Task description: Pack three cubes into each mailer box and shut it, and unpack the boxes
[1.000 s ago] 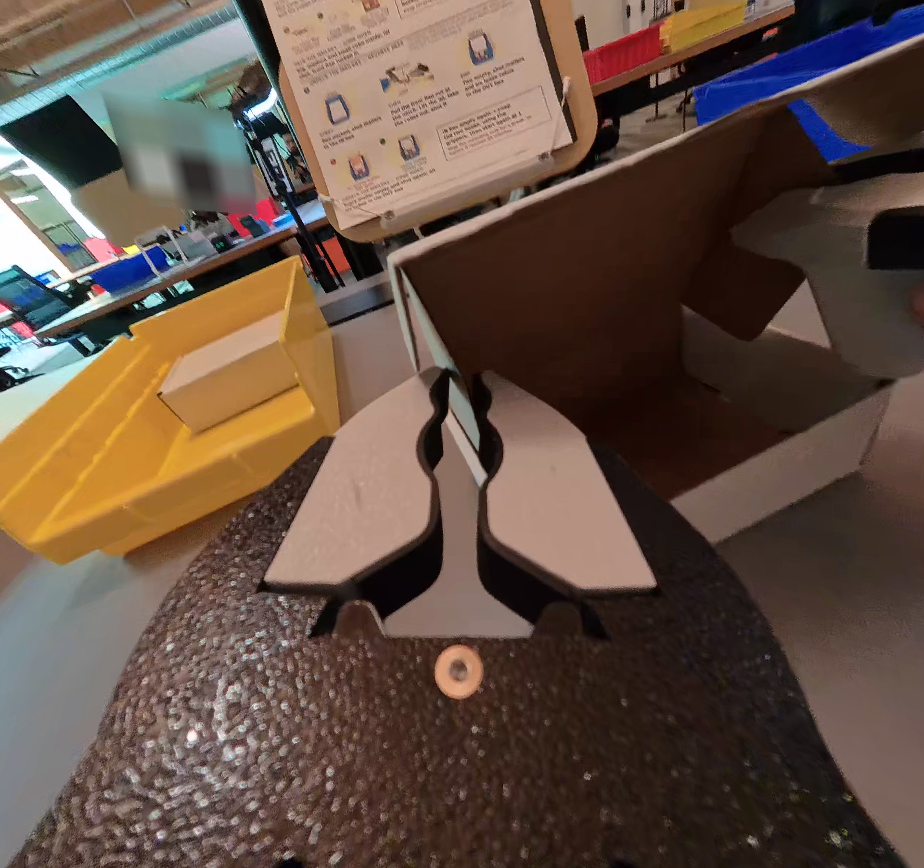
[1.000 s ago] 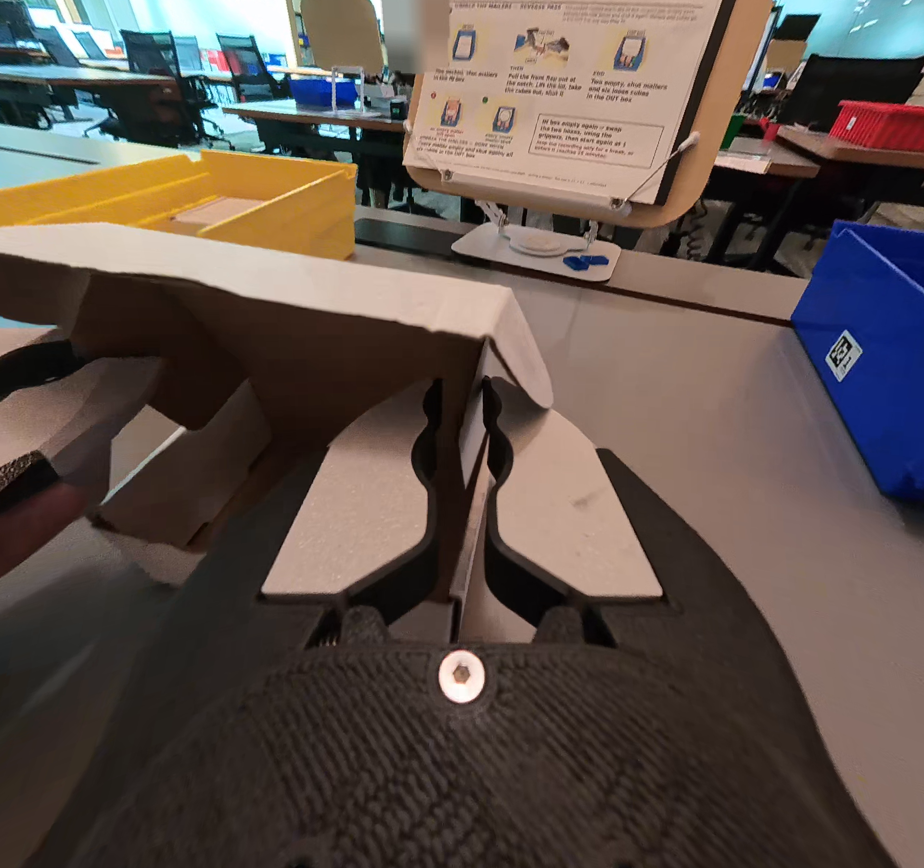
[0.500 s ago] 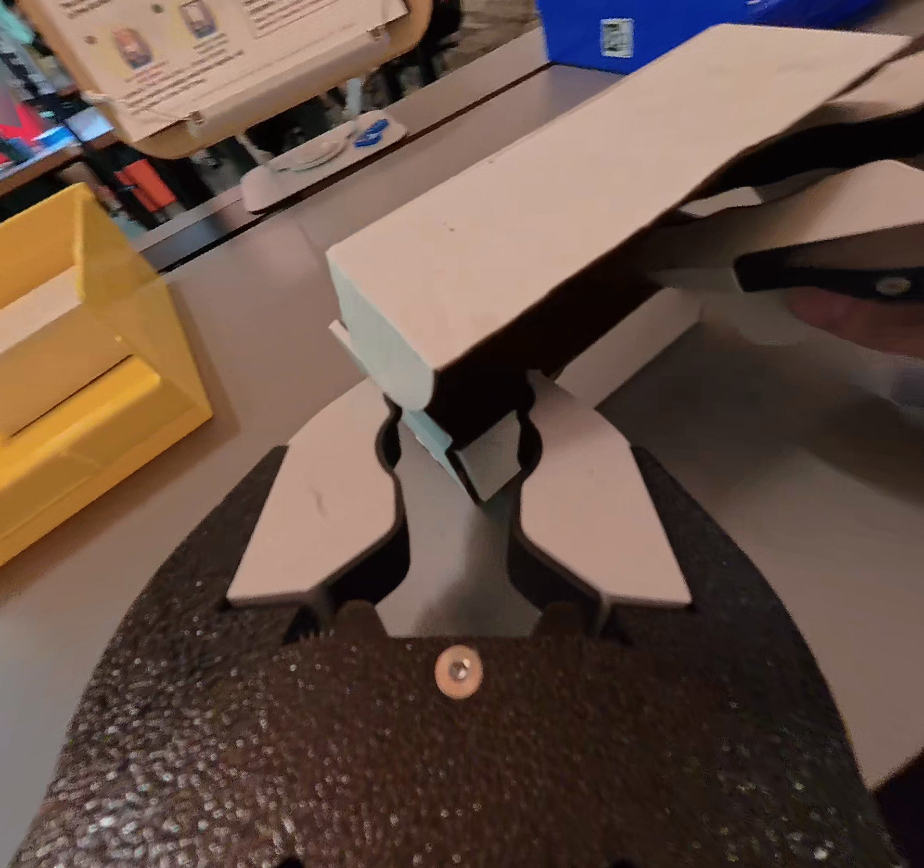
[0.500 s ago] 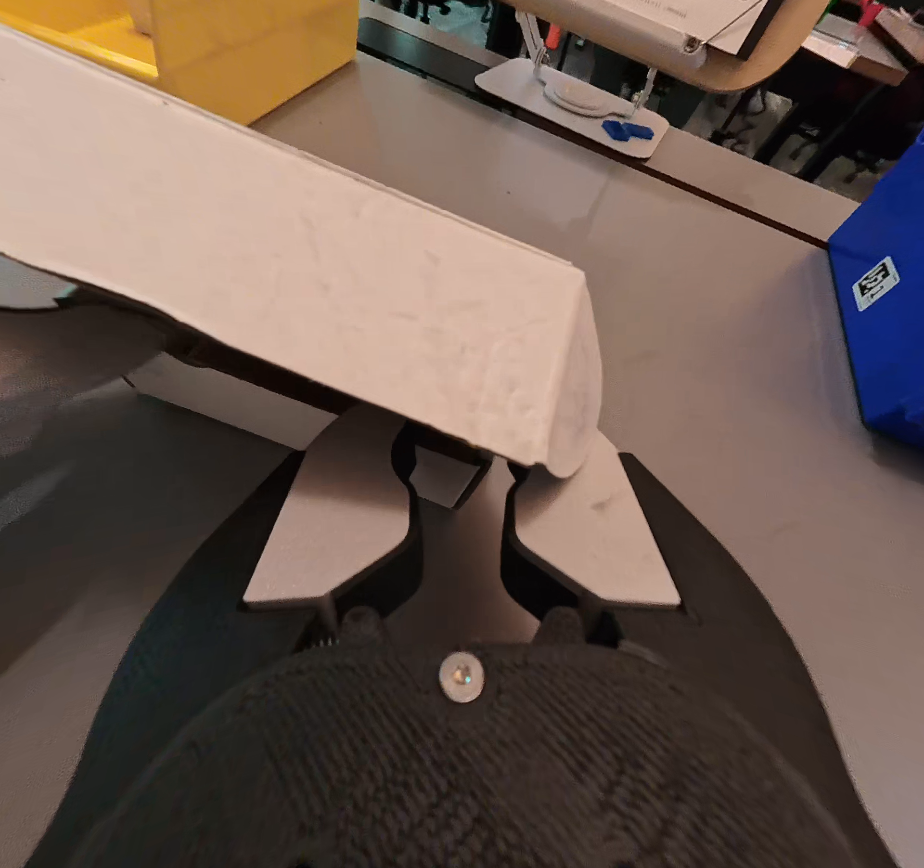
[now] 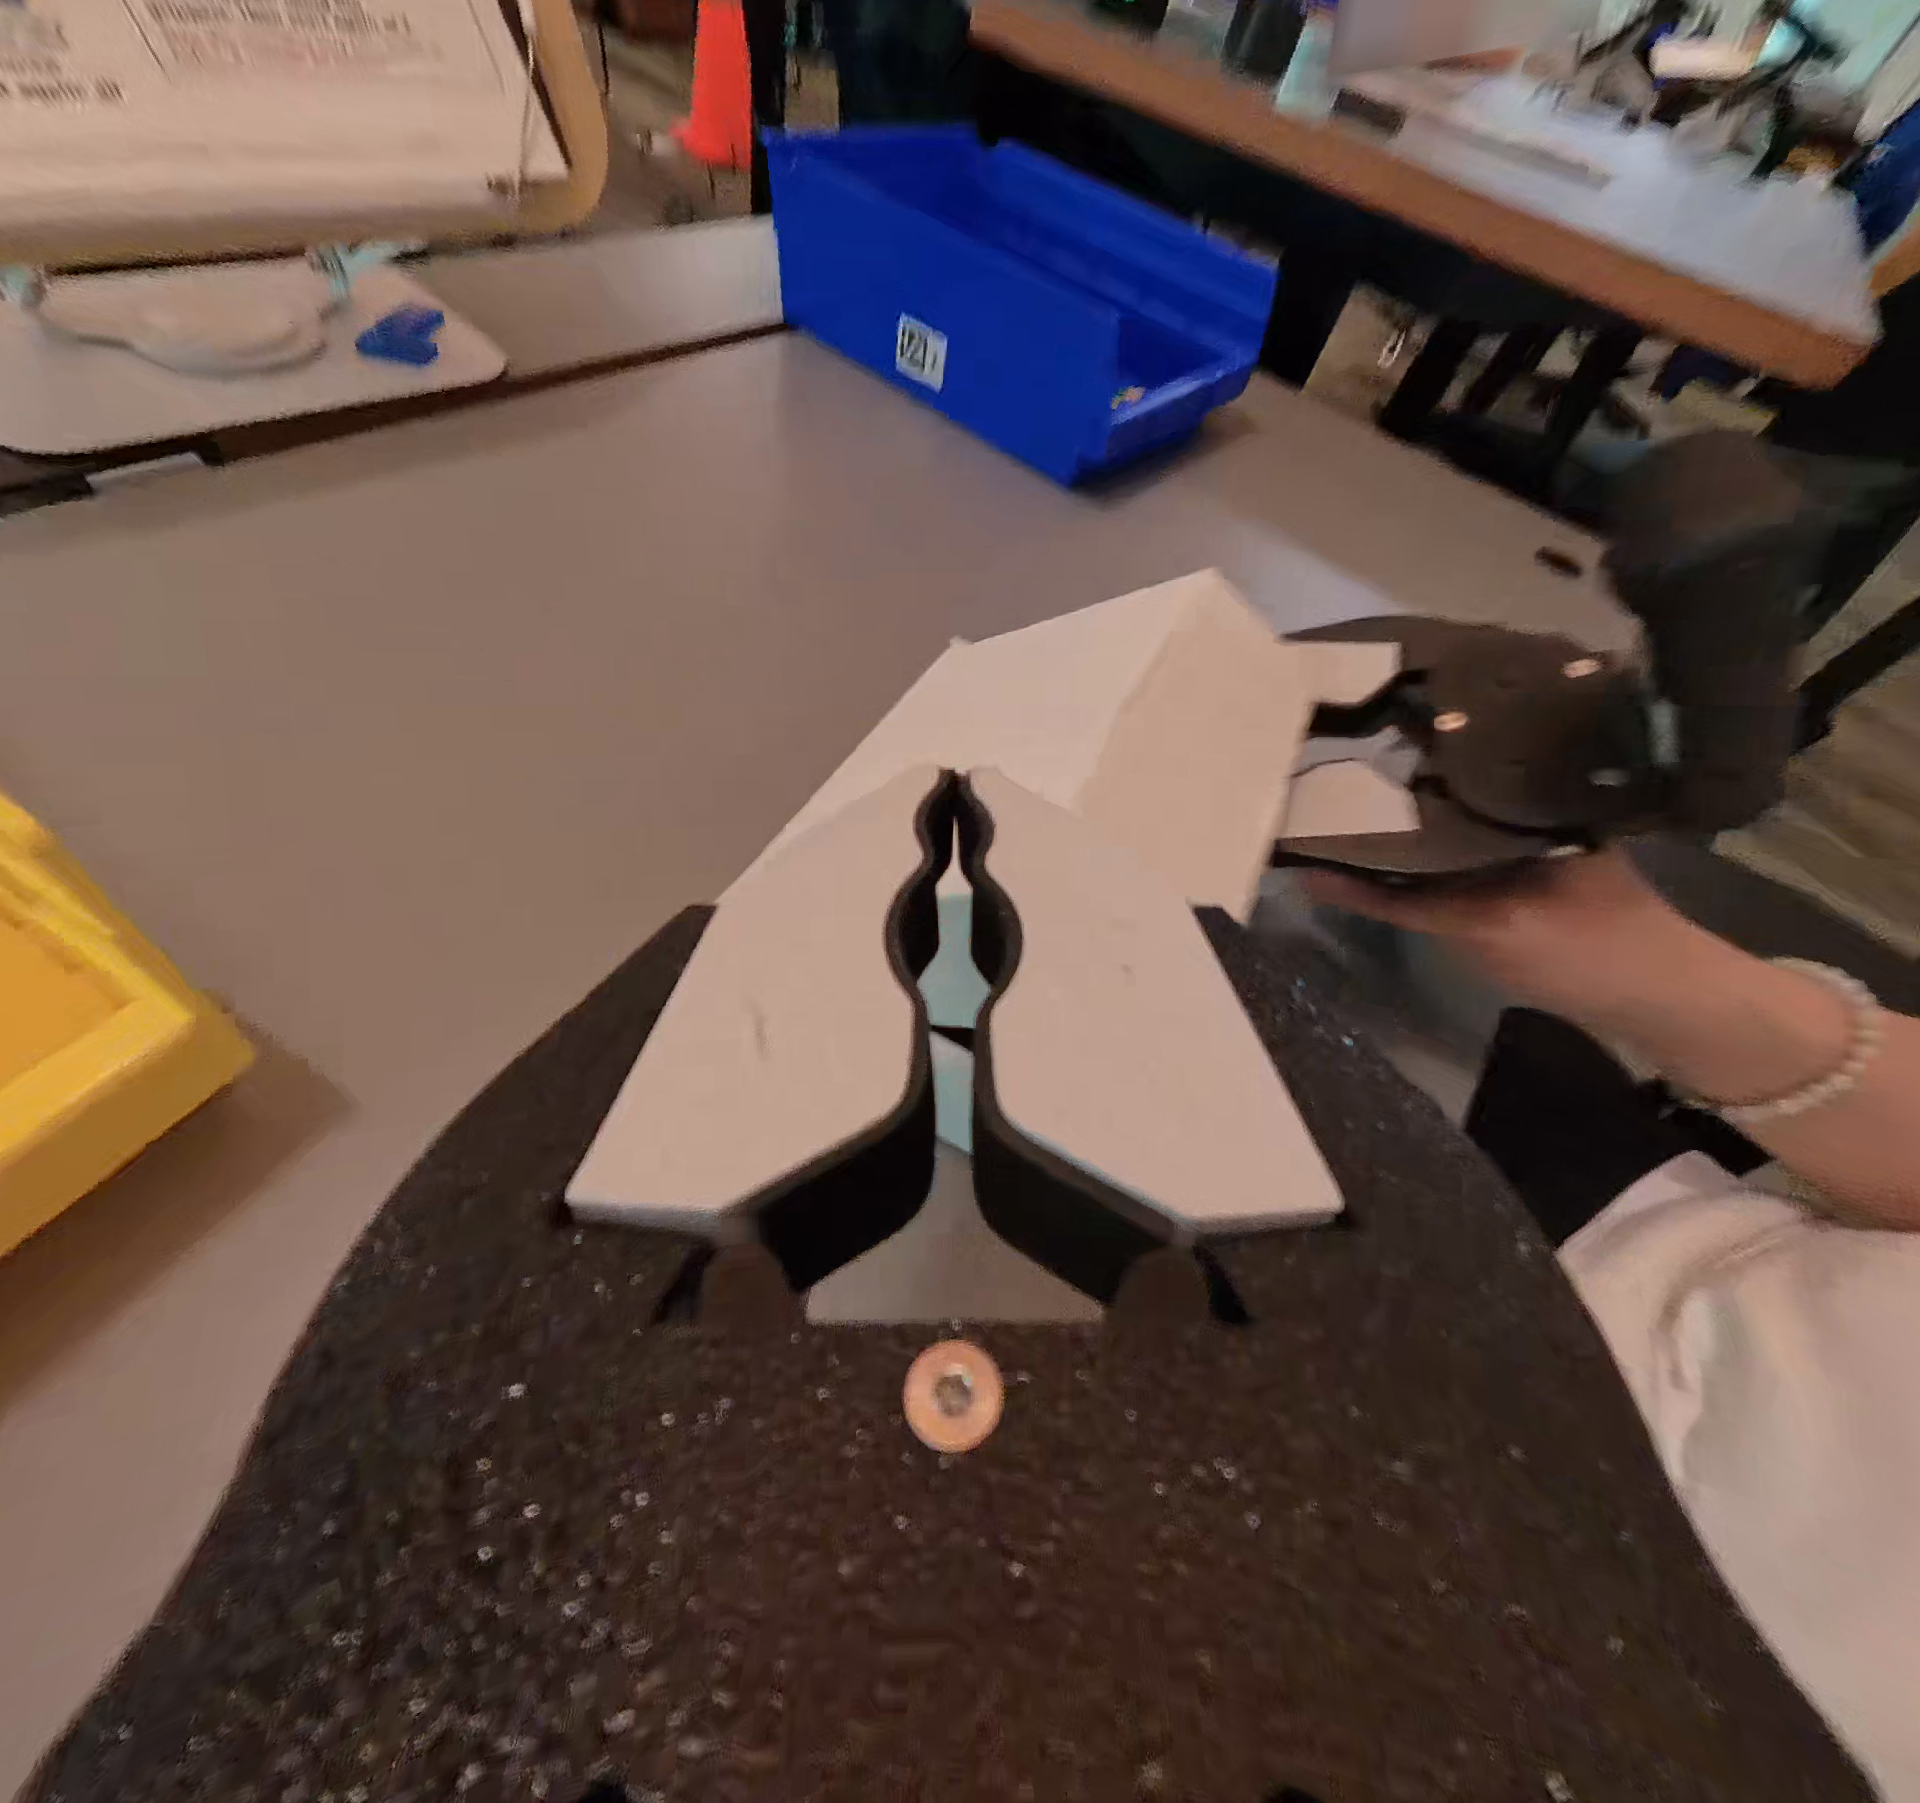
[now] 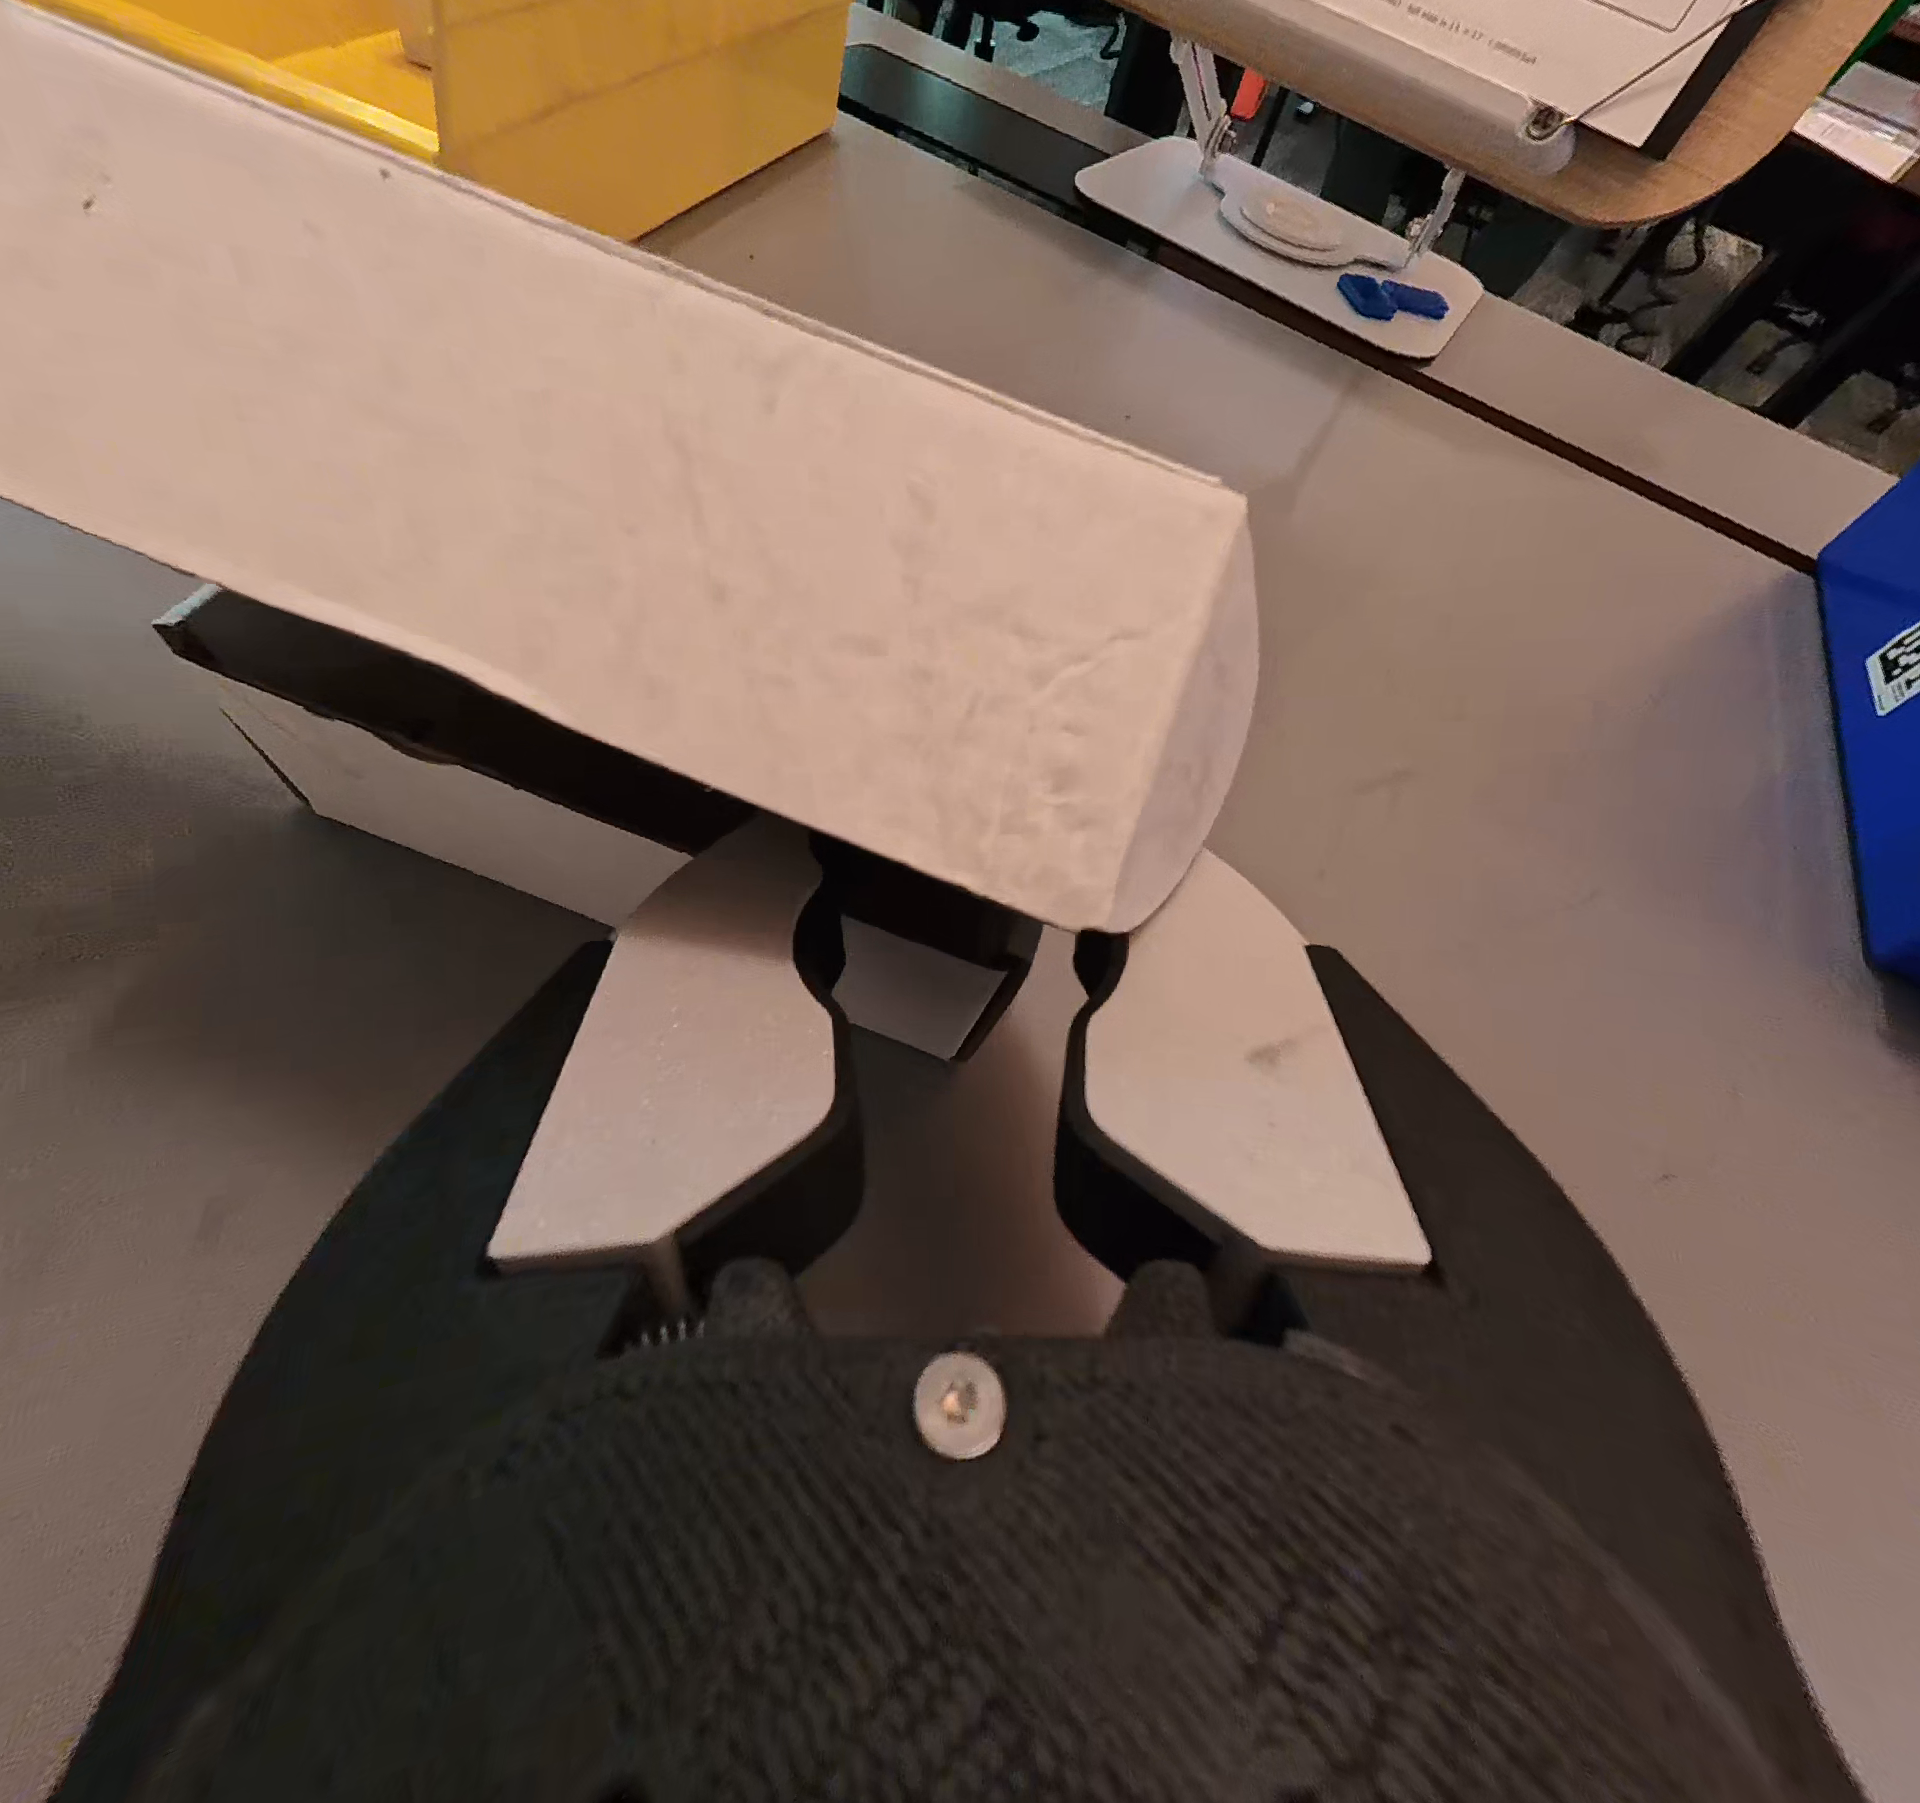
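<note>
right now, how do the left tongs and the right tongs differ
The left tongs are shut, tips meeting; the right tongs are open with a clear gap. The left tongs' body is coarse and speckled; the right tongs' body looks finely woven. The mailer box lid overhangs the right tongs' tips, while the left tongs' tips show fully. Both are pale grey on black.

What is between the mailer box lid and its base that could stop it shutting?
The open fingers of the right gripper: their tips sit under the front edge of the lid, at the near corner of the base. Nothing else shows in the dark gap, though its inside is hidden.
</note>
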`<state>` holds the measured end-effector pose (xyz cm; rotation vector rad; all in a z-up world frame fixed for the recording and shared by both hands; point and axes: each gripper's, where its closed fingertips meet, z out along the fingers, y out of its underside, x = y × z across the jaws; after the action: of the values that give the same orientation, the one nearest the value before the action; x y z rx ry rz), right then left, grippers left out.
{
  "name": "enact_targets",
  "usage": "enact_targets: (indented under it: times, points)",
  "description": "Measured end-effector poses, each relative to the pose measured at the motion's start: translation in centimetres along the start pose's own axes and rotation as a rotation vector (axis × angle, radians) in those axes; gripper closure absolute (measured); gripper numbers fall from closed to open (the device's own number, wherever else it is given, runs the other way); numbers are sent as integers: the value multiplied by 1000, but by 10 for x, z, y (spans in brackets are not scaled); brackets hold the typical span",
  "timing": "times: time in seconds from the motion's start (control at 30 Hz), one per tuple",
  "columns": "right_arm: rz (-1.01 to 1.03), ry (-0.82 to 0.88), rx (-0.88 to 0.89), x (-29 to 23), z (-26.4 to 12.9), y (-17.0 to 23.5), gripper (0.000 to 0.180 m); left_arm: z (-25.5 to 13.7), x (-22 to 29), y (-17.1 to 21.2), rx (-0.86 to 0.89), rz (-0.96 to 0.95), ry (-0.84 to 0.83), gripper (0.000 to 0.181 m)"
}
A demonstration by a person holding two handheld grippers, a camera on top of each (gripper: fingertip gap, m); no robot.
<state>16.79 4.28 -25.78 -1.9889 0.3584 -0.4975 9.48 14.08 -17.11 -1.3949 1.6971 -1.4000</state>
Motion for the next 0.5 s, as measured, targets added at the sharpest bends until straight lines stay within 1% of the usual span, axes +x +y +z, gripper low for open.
enact_targets:
  times: [0.1, 0.17, 0.23, 0.27, 0.3, 0.37, 0.43, 0.5]
  points:
    - [13, -35, 14, 2, -2, 1, 128, 23, -12, 10, -64, 27, 70, 181]
    - [44, -75, 18, 6, -7, 3, 119, 31, -9, 22, -119, 100, 127, 181]
    - [89, -141, 26, 8, -14, 5, 110, 37, -8, 41, -196, 220, 130, 181]
    - [119, -188, 11, 8, -19, 9, 102, 39, -6, 50, -229, 282, 129, 181]
    - [154, -240, -27, 6, -24, 16, 95, 42, -4, 58, -255, 346, 124, 181]
    - [243, -340, -113, 3, -36, 32, 87, 45, -1, 73, -303, 458, 105, 181]
    - [310, -419, -146, 0, -51, 39, 91, 47, -1, 78, -316, 489, 79, 181]
    - [358, -452, -88, 4, -64, 30, 96, 48, -1, 78, -306, 470, 77, 181]
